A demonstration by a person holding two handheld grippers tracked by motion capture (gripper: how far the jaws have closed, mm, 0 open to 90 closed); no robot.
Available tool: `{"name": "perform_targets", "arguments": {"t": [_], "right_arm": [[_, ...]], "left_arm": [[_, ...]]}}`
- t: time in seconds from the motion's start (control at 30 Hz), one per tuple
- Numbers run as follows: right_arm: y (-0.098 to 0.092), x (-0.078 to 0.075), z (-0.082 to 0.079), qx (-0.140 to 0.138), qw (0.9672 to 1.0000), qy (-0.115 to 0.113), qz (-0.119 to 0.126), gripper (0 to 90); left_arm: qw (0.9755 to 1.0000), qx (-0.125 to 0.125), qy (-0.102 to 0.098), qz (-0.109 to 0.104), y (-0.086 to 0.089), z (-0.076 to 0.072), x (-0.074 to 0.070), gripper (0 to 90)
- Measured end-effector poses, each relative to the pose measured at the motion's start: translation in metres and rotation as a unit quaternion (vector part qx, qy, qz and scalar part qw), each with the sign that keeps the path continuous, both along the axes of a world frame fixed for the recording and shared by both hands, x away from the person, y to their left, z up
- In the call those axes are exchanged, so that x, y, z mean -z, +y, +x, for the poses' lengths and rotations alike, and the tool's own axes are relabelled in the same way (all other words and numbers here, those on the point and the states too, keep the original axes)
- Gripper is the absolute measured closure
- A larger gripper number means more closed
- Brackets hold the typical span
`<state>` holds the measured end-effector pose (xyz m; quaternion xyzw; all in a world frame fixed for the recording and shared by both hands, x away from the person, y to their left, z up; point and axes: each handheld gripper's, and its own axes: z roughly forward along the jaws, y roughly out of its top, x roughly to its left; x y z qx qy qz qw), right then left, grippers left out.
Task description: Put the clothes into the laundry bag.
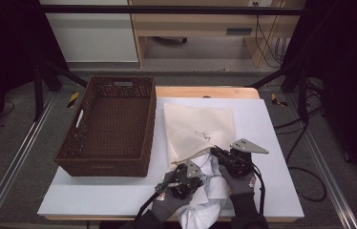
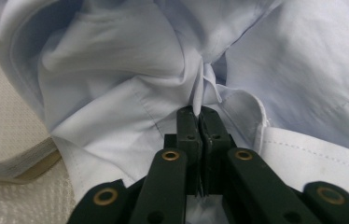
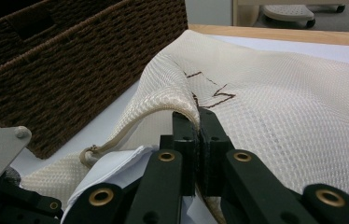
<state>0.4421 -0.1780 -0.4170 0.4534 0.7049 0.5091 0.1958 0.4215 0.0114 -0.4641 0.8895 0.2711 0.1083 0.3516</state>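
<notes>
Jaws of the left gripper point(image 2: 199, 116) are clamped on a pinch of pale blue shirt point(image 2: 130, 70) bunched just ahead. Beside it, the right gripper point(image 3: 197, 116) nips the cream mesh bag's point(image 3: 280, 107) rim; wicker basket point(image 3: 70, 65) sits beyond, leftward.

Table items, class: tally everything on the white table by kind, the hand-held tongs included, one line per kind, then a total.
Woven brown basket: 1
Cream mesh bag: 1
Pale blue shirt: 1
Tongs: 2, left tongs and right tongs
Total: 5
</notes>
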Motion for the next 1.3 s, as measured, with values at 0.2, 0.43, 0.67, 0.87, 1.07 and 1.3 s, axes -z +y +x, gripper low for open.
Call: {"name": "perform_targets", "arguments": {"t": [0.2,0.43,0.67,0.87,1.07,1.3], "right_arm": [[-0.001,0.000,0.000,0.000,1.0000,-0.001,0.002,87.9],[-0.002,-0.003,-0.002,0.000,1.0000,-0.007,0.003,87.9],[-0.003,-0.003,-0.002,-0.002,1.0000,-0.006,0.005,87.9],[-0.002,-0.001,-0.001,-0.002,1.0000,-0.003,0.001,87.9],[-0.002,-0.001,-0.001,-0.001,1.0000,-0.003,0.001,87.9],[-0.002,-0.001,-0.001,-0.001,1.0000,-0.002,-0.001,87.9]], "left_arm": [[0.9996,0.002,-0.026,0.012,-0.007,0.004,-0.020,88.3],[0.9992,-0.025,-0.022,0.020,-0.013,0.031,-0.008,88.2],[0.9989,-0.025,-0.027,-0.028,-0.001,0.040,0.003,84.8],[0.9968,-0.016,-0.046,-0.064,0.019,0.020,-0.019,56.9],[0.9950,-0.009,-0.057,-0.082,0.050,-0.006,-0.041,50.0],[0.9957,0.007,-0.041,-0.083,0.064,-0.031,-0.031,45.6]]}}
